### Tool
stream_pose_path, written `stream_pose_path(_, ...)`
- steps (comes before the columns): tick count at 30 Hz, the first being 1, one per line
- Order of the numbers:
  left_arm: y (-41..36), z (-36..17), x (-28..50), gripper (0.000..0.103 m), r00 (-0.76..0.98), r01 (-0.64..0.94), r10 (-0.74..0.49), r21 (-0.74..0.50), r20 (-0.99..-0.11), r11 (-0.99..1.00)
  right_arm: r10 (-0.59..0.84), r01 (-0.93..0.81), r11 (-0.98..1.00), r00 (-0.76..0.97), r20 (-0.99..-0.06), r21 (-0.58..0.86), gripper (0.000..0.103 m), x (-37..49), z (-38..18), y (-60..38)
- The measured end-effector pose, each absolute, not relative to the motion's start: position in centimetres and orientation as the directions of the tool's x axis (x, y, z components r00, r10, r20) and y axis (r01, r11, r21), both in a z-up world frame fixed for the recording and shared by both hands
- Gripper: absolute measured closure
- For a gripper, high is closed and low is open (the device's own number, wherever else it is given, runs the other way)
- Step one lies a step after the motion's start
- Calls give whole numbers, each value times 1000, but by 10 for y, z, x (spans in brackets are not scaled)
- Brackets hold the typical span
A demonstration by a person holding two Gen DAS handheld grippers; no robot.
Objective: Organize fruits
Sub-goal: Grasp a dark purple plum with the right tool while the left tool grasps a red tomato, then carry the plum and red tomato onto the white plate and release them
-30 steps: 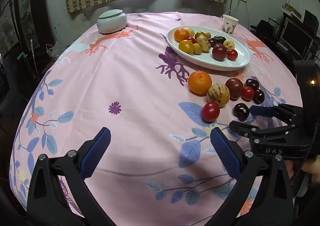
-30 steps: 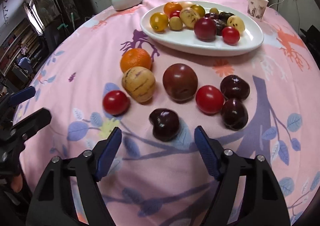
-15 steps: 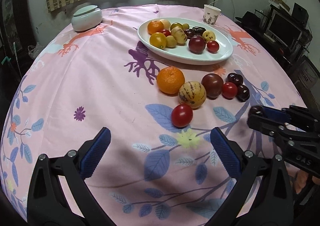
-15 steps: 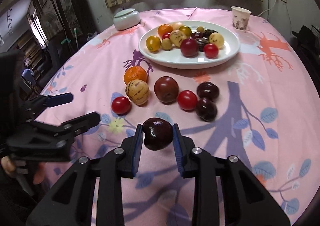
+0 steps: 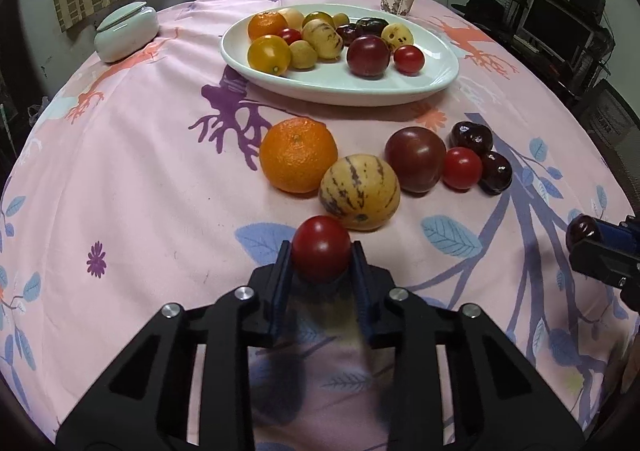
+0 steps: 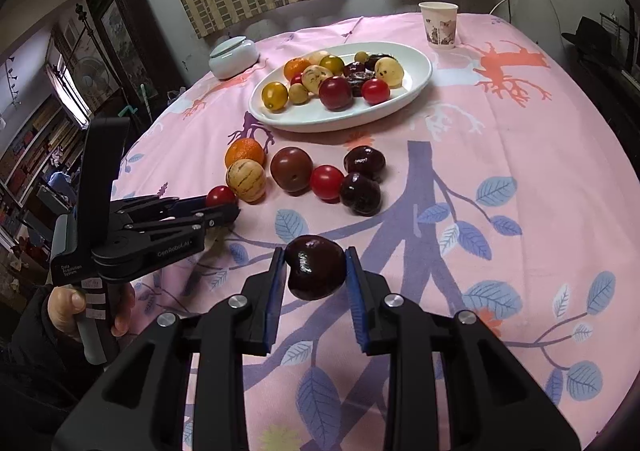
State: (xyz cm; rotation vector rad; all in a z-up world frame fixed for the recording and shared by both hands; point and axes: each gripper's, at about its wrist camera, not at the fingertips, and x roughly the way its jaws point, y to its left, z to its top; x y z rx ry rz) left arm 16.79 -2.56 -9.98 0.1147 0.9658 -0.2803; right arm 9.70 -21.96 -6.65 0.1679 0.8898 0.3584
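Both claws are loaded: my left gripper (image 5: 322, 257) is clamped on a small red tomato (image 5: 321, 248), and my right gripper (image 6: 316, 269) is clamped on a dark cherry (image 6: 316, 267), which hangs clear of the pink tablecloth (image 6: 500, 155). Taking the white oval plate (image 6: 416, 85) as my landmark, both loads sit on its near side, with the loose fruit in between: an orange (image 5: 298, 154), a striped yellow fruit (image 5: 359, 192), a brown-red tomato (image 5: 415, 158), another red tomato (image 5: 461, 168) and two more cherries (image 5: 495, 172). The tomato lies just this side of the striped fruit, so I judge the left hand must lift before it goes toward the plate, or it will nudge that fruit. The plate's long axis runs left to right across my view, and its bare patch is the near right part, beside the fruit already on it. The right hand looks to have the clearer line there, over the cherries.
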Motion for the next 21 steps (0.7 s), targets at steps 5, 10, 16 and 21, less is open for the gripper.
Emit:
stream_pose_path(5,-28,-96,163,75,543,298,-197,-33,-816,954,382,-241,924,565,-731,297,73,98,-68,-214)
stream_pose_path(10,-27,-85,155,75,565,301,-211,-39,-798,953,377,-254,926,572,-728,279,73,96,-61,-208)
stream_pose_path(16,-21,-78,148,76,560,295,-221,-57,-798,954,371,-274,927,573,-731,256,73,96,-53,-200)
stream_pose_path(21,-17,-56,147,76,561,309,-246,-76,-790,948,367,-322,922,557,-745,213,73,110,-41,-192)
